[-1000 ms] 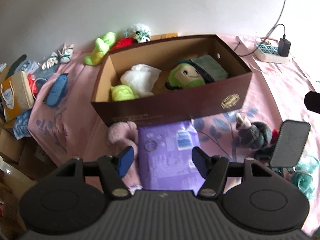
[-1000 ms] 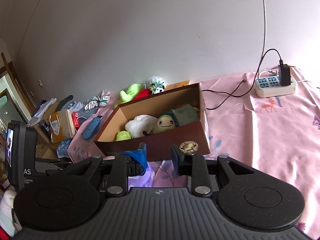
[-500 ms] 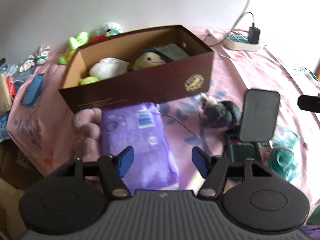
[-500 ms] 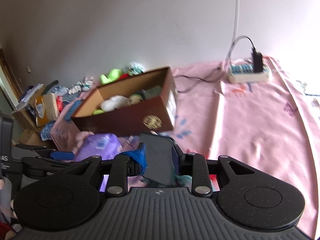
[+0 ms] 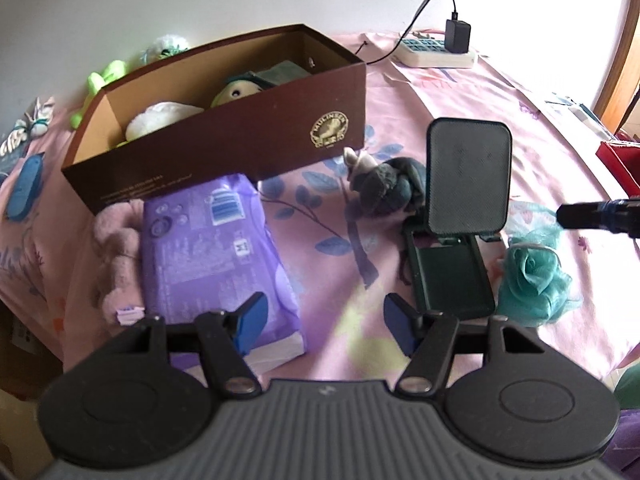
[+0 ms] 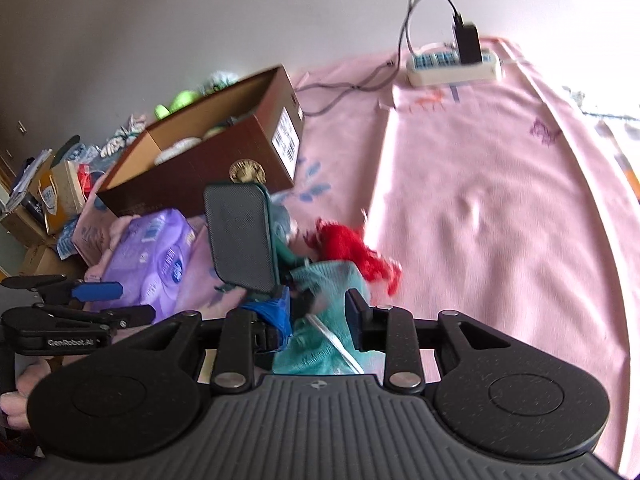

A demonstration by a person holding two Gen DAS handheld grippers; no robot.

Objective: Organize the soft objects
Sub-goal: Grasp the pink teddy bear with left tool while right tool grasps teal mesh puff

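A brown box point(image 5: 224, 160) on the pink cloth holds a white plush point(image 5: 160, 118) and a green-faced plush point(image 5: 236, 90). In front of it lie a purple pack point(image 5: 208, 248), a pink plush point(image 5: 116, 248) and a grey-blue plush point(image 5: 384, 188). My left gripper point(image 5: 322, 316) stands open over bare cloth between the pack and a phone stand point(image 5: 468, 184). The jaws of my right gripper point(image 6: 318, 314) are opening just over a teal mesh puff point(image 6: 320, 280), which shows between them but is not pinched. A red-haired doll point(image 6: 352, 252) lies just beyond.
The teal puff point(image 5: 536, 280) lies right of the stand, below the right gripper's tip point(image 5: 580, 216). A power strip point(image 5: 436, 52) with a charger sits at the back. A green plush point(image 5: 104, 80) lies behind the box. Clutter and cartons point(image 6: 60, 196) crowd the left edge.
Both grippers have sunk and swung right, away from the box. The phone stand, teal puff and red doll have come into the right wrist view. The right jaws stand slightly wider.
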